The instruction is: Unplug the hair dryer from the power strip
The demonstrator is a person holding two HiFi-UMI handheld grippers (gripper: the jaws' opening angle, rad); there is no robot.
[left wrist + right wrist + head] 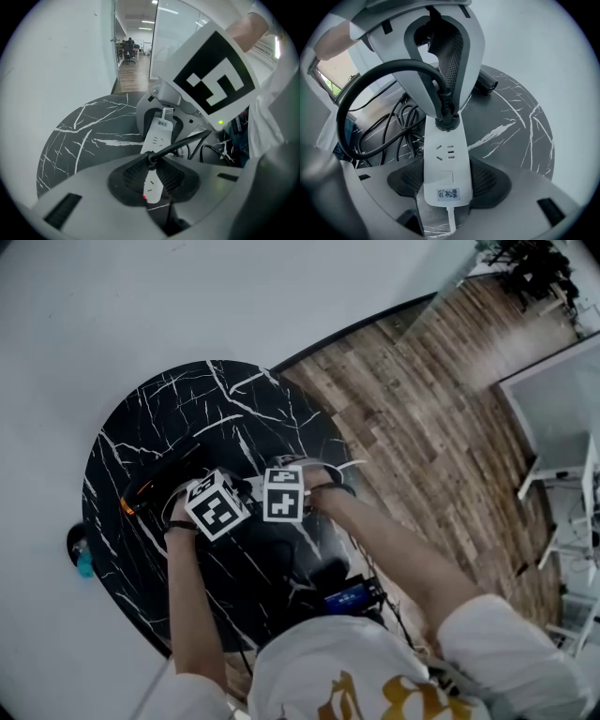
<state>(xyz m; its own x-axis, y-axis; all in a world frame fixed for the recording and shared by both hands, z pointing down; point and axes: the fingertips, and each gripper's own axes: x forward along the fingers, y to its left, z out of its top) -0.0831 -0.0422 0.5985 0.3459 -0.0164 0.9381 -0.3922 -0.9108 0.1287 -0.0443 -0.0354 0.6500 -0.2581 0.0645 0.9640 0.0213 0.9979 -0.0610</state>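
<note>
A white power strip [444, 159] lies on the black marble table [169, 418]. The hair dryer's black plug [447, 119] sits in the strip's far socket, and its cord [370, 79] loops off to the left. My left gripper [151, 164] points steeply down and is shut on that plug [151, 158]. My right gripper [446, 182] faces it, with its black pads closed on the two sides of the strip's labelled end. A dark object, probably the hair dryer [486, 85], lies on the table behind the left gripper. In the head view both marker cubes hide the jaws.
Several black cables [396, 124] lie coiled beside the strip. The table's curved edge [309, 399] meets a wooden floor [441, 418] on the right and a white wall on the left. A small device with a blue screen [349, 597] sits near my body.
</note>
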